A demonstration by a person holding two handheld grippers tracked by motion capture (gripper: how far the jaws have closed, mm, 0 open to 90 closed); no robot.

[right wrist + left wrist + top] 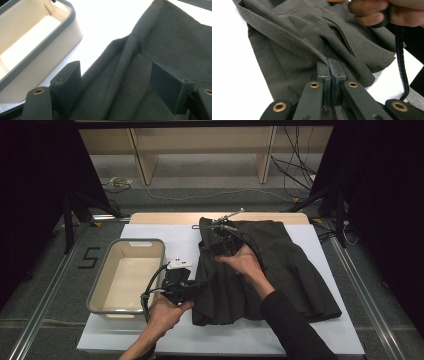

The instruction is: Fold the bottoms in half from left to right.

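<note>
A white rectangular table (150, 340) stands on a grey carpeted floor (210, 180); beyond its far edge, pale wooden furniture legs (142, 160), black cables (295, 170) (tangled), dark curtains (30, 180) at both sides.

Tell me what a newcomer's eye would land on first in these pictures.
The dark grey skirt draws the eye first, spread over the middle of the white table, with a hanger at its far edge. The left gripper pinches a fold of its near-left edge, while the right gripper hovers over the cloth with its jaws apart. The empty beige bin sits at the left.
</note>
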